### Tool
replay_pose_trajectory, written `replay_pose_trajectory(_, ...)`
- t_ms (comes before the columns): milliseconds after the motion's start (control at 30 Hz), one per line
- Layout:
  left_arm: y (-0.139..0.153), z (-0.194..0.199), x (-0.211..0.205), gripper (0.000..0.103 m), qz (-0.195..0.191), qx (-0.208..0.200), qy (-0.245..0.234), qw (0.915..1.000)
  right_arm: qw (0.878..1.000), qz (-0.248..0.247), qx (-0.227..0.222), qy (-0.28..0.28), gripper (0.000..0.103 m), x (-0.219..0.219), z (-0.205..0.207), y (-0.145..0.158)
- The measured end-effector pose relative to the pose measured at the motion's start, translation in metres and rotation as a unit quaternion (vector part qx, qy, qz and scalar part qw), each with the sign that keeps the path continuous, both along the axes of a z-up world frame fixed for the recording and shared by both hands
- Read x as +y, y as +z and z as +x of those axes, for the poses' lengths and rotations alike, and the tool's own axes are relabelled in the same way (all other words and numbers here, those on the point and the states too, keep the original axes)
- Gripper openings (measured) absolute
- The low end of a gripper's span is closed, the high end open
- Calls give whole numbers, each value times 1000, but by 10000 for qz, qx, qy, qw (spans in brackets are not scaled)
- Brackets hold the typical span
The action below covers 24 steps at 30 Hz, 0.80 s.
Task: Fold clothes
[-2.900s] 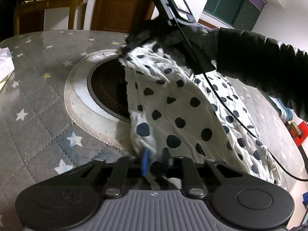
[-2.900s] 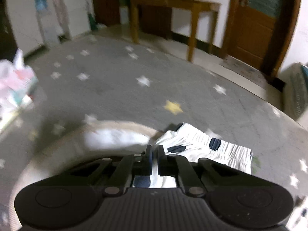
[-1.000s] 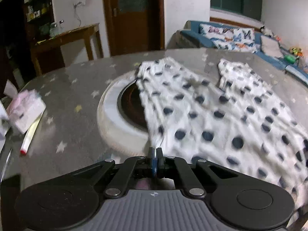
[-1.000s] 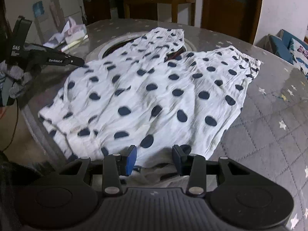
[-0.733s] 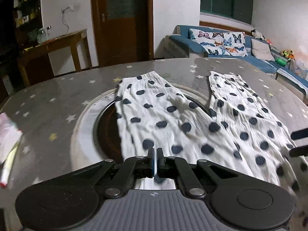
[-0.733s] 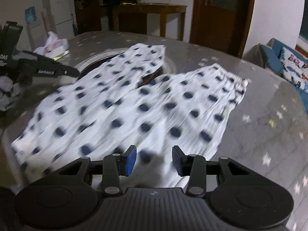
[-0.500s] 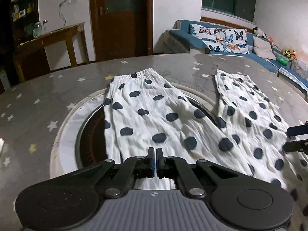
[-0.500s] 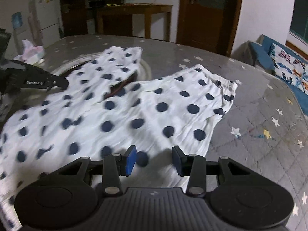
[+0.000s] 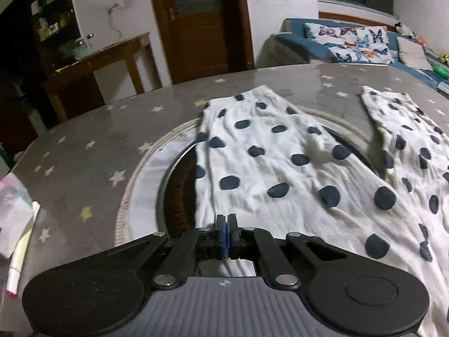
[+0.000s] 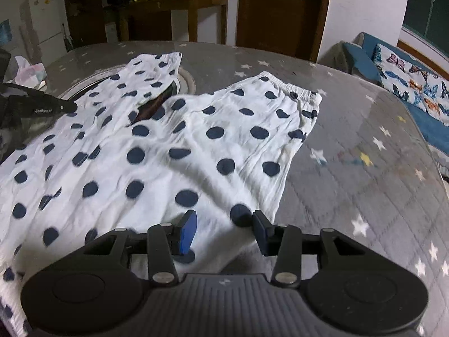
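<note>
Left wrist view, far left: a pink and white packet point(image 9: 12, 196) and a red-tipped pen point(image 9: 16, 264) lie at the edge of the tabletop point(image 9: 92, 151), which wears a grey quilted cover with stars.
Left wrist view, back left: a wooden side table point(image 9: 103, 59) stands by the wall, with a brown door point(image 9: 202, 25) beside it.
Left wrist view, middle: a round dark inset point(image 9: 179, 193) with a pale ring sits in the tabletop; one leg of the spotted trousers point(image 9: 269, 168) lies across it, cuff pointing away from the camera.
Left tool point(image 9: 226, 237): its jaws are pressed together; white cloth lies right at and under the tips, but whether any is pinched between them cannot be told.
Left wrist view, right: the second trouser leg spreads toward the far right edge, apart from the first at the cuffs; a blue sofa point(image 9: 364, 45) with butterfly cushions stands behind.
Right wrist view, left: the left tool shows as a dark arm over the edge of the trousers point(image 10: 157, 146).
Right wrist view, middle: the trousers lie flat on the tabletop point(image 10: 364, 151), white with dark blue spots, both cuffs at the far side.
Right tool point(image 10: 224, 230): its jaws stand apart just above the near edge of the cloth, the blue pads clear of it, gripping nothing.
Right wrist view, right: bare starred cover, then the sofa.
</note>
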<state>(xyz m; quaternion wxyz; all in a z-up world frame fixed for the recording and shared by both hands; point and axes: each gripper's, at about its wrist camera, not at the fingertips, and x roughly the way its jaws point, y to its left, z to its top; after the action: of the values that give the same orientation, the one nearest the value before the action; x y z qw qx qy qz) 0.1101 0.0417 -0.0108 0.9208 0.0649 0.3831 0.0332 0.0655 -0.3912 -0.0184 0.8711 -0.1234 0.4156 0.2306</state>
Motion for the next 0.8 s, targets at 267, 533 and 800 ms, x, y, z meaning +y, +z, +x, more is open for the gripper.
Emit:
replay_pose_trajectory(267, 15, 21, -5, 4, -191, 21, -58, 9998, 9996, 286, -28, -23, 43, -8, 30, 19)
replay_pose_trajectory(533, 22, 82, -3, 10, -356, -164, 71, 9992, 9976, 456, -202, -475, 42, -14, 114, 22)
replay_pose_trajectory(800, 8, 149, 8, 40, -9, -317, 339, 9989, 9934, 645, -275, -912, 42, -22, 180, 6)
